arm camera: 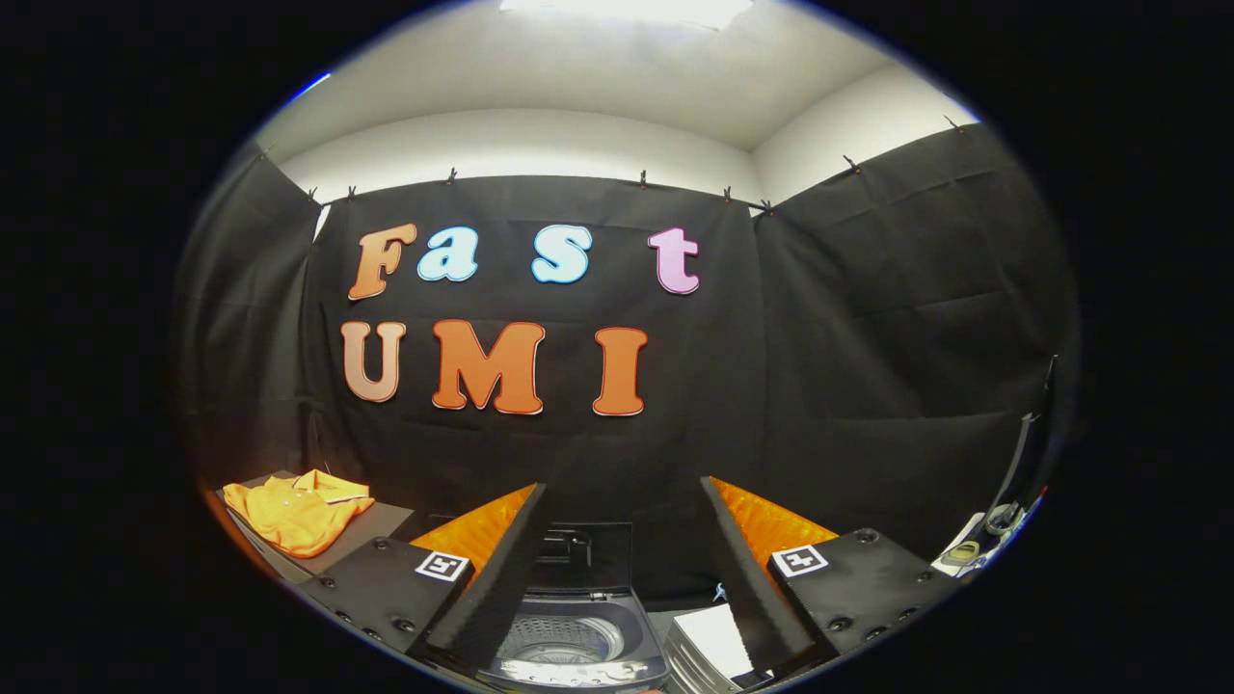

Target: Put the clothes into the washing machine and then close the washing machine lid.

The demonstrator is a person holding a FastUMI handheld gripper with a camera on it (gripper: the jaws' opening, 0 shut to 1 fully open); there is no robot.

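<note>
An orange polo shirt (297, 513) lies crumpled on a dark surface (381, 521), off to the left of my fingers and level with their tips. Low between the fingers stands a small top-loading washing machine (571, 636); its lid (582, 554) stands upright at the back and the perforated drum (559, 638) is exposed. My gripper (623, 489) is open, fingers spread wide with nothing between them, held above and in front of the machine.
A white and grey box-like object (711, 644) sits just right of the washing machine. A strap (1012, 467) hangs at the far right above some small items (974, 545) on a white ledge. Black cloth walls enclose the booth.
</note>
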